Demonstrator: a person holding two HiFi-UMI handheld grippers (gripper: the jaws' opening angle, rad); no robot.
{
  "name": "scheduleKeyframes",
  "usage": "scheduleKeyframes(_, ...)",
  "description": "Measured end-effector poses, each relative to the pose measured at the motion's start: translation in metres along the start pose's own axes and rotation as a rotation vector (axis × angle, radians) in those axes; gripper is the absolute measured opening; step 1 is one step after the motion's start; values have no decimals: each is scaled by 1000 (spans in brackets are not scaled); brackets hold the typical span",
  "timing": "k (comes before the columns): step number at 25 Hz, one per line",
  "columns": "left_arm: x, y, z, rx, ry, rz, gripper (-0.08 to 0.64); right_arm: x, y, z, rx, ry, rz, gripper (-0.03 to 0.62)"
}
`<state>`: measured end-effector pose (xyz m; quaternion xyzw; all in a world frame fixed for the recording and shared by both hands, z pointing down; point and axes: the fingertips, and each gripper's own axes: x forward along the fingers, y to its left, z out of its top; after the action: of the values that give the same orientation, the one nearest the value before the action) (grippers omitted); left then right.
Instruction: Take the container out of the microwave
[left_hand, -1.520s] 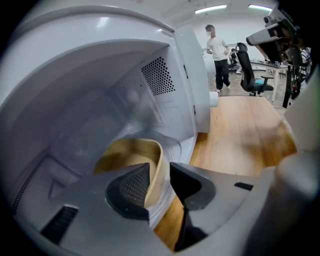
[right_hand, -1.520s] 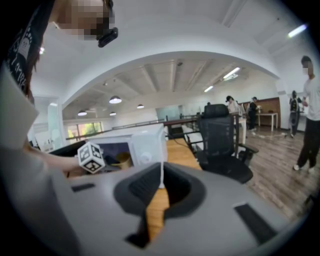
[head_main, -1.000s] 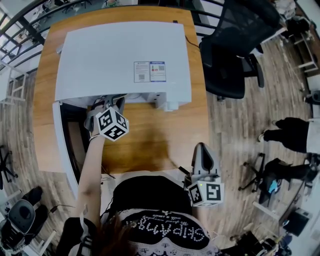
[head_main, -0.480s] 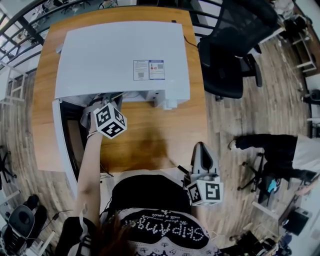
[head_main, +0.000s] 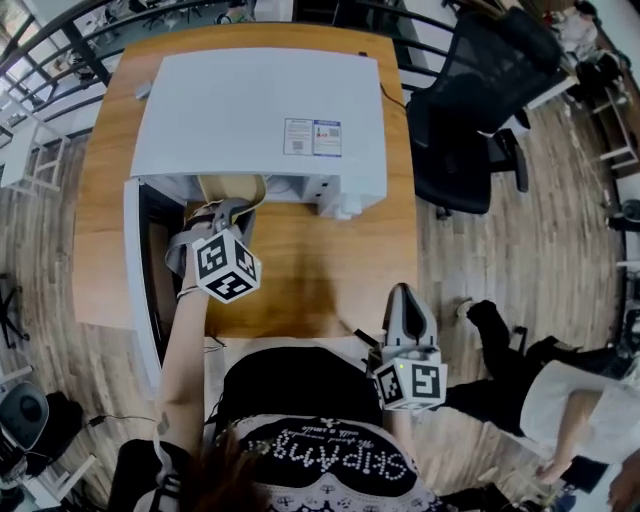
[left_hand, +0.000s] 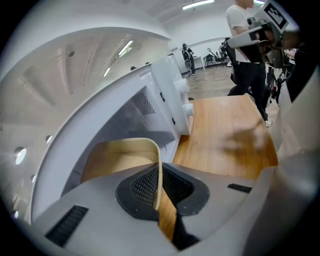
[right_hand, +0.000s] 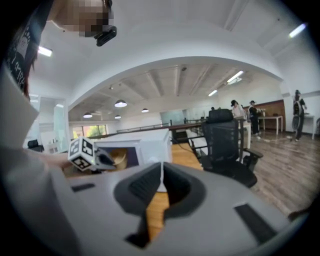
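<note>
A white microwave (head_main: 250, 110) stands on the wooden table (head_main: 370, 260), its door (head_main: 135, 280) swung open to the left. A beige container (head_main: 230, 187) sticks partly out of the oven's mouth. My left gripper (head_main: 228, 208) is shut on its thin rim. In the left gripper view the rim (left_hand: 159, 170) stands upright between the pads of the left gripper (left_hand: 159, 187), and the bowl (left_hand: 120, 160) lies to the left. My right gripper (head_main: 405, 297) hangs over the table's front edge, shut with nothing in it. The right gripper view shows the right gripper (right_hand: 161, 182) with its jaws together.
A black office chair (head_main: 470, 100) stands right of the table. A person (head_main: 560, 390) is on the wooden floor at the lower right. Bare tabletop lies in front of the microwave. Railings run behind the table.
My left gripper has drawn back out of the microwave toward me and risen a little, bringing the beige container into view at the opening. The right gripper has stayed put.
</note>
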<state>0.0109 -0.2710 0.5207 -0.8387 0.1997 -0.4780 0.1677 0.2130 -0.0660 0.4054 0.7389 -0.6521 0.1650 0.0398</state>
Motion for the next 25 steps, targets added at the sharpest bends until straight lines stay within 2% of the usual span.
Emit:
scheduleKeyframes(9,-46,-23,9,23,-12,29,41,-8,6,4,-23,-21,74,35)
scheduleKeyframes(25,-98,-74,5,37,6,8,41,-14,12,3,-35,-38,149,35)
